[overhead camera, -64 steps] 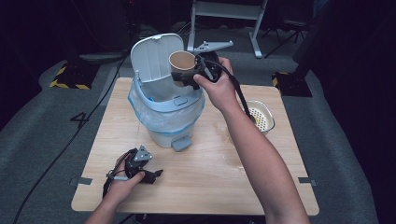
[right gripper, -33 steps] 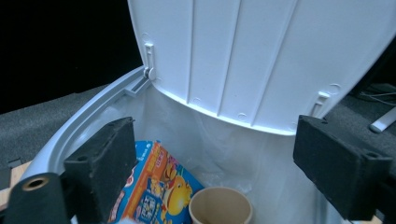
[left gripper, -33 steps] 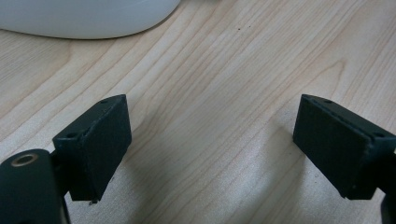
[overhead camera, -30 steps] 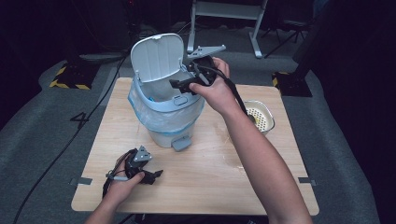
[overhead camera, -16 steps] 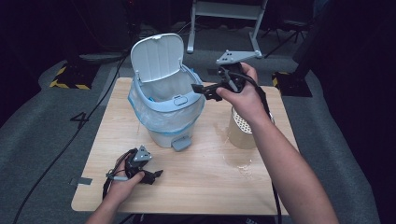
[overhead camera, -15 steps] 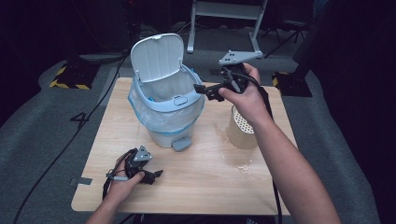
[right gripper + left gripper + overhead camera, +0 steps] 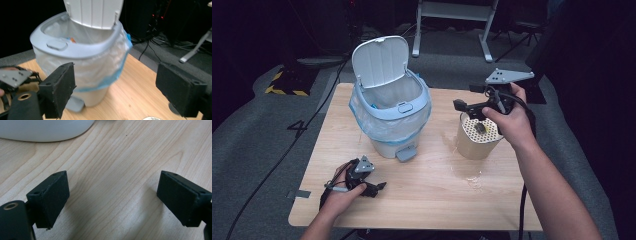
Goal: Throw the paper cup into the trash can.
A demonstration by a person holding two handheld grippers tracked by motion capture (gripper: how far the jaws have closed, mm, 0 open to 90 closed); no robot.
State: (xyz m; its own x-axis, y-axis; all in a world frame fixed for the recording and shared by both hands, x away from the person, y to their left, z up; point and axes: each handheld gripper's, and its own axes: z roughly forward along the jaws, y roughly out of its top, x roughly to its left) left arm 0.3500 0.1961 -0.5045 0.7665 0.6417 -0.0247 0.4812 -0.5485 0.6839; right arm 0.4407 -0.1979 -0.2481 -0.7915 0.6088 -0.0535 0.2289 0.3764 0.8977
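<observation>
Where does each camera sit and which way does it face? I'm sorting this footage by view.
High view: fixed above the table's near edge, looking forward and down at the wooden table, pedal bin and perforated cup; both forearms, the left gripper and the right gripper show.
Left gripper view: low over the table, its open jaws framing bare wood and the bin's base.
Right gripper view: level, past open jaws, facing the bin.
Shared: both gripper views see the pedal bin; the right also catches the left gripper.

A small dark object [image 7: 481,128] atop the perforated white lid of the tan cylindrical container [image 7: 477,141] is too small to identify.
</observation>
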